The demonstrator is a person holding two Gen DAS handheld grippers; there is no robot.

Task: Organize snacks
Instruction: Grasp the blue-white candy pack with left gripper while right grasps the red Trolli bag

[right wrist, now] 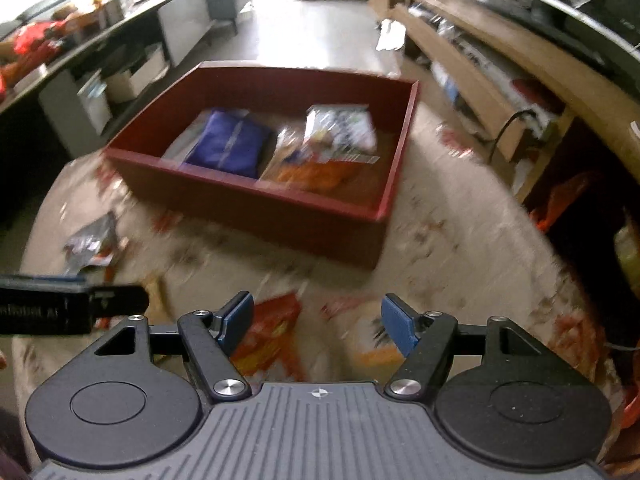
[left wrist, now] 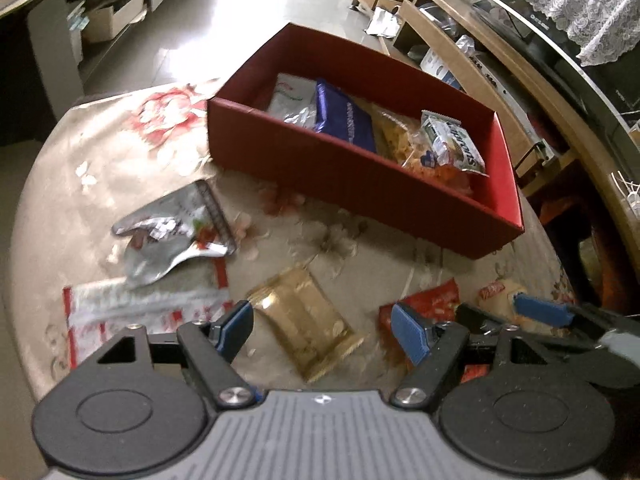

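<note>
The round table [left wrist: 60, 184], covered in a flowered cloth, carries everything, with the red box [left wrist: 360, 184] at its far side serving as the collecting place: a blue packet [left wrist: 344, 116], a white pouch [left wrist: 290, 96] and a green-and-white packet [left wrist: 452, 140] already lie inside, so the sorting looks partly done. Loose snacks wait on the near half: a red-and-white bag [left wrist: 140, 304] at near left with a silver pouch [left wrist: 176, 232] overlapping its far edge, a gold packet [left wrist: 304, 320] in the middle, an orange-red packet [left wrist: 432, 300] to its right. The left gripper [left wrist: 324, 324] hangs over the gold packet, jaws spread wide on either side of it, gripping nothing. The right gripper [right wrist: 318, 320] likewise stands released and empty above the orange-red packet [right wrist: 272, 328], probably its next pick.
</note>
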